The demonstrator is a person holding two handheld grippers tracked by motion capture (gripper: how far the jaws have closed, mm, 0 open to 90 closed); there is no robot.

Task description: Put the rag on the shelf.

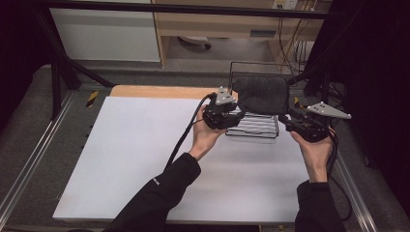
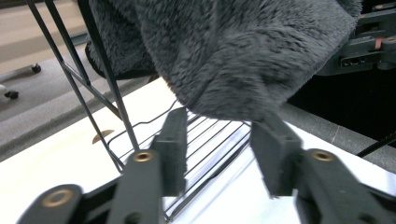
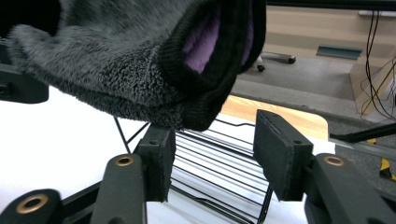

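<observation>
A dark grey fleecy garment lies draped over the top of a black wire rack at the far right of the white table. My left gripper is at the garment's left end and my right gripper at its right end. In the left gripper view the jaws stand apart just under the hanging fleece, with the rack's wires behind. In the right gripper view the jaws are apart below a cuff with a purple lining. Neither pair presses on the cloth.
A wooden strip runs along the table's far edge. Black frame posts stand at the back left, and cables hang at the back right. Grey floor and metal rails border both sides of the table.
</observation>
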